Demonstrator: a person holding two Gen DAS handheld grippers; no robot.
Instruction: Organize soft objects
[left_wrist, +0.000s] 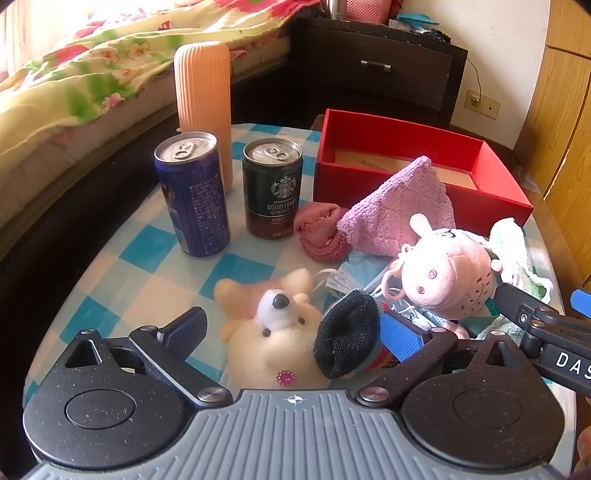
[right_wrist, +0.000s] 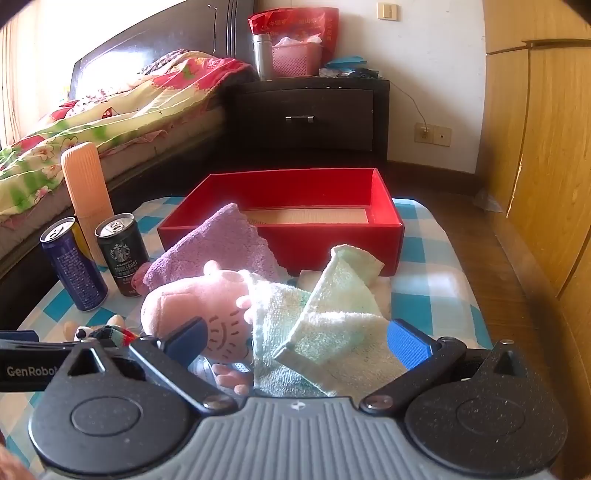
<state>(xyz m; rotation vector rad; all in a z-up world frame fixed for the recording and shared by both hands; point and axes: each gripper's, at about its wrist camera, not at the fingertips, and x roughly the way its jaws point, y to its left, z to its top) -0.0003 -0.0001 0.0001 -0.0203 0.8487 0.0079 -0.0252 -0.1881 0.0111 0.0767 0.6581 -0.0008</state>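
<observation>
My left tongs (left_wrist: 293, 332) point downward at a slant, their jaws spread wide and the pads pressing on nothing. My right tongs (right_wrist: 297, 339) tilt down less steeply, jaws just as wide, gripping nothing either. The two sit close side by side: the tip of my right tongs shows at the right edge of the left view, and my left tongs' arm reaches into the right view from the left.

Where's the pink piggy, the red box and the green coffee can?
pink pig plush (left_wrist: 448, 275): left wrist view, on its face.
red box (right_wrist: 332, 242): right wrist view, on its front wall.
green coffee can (left_wrist: 272, 192): left wrist view, on its label.
</observation>
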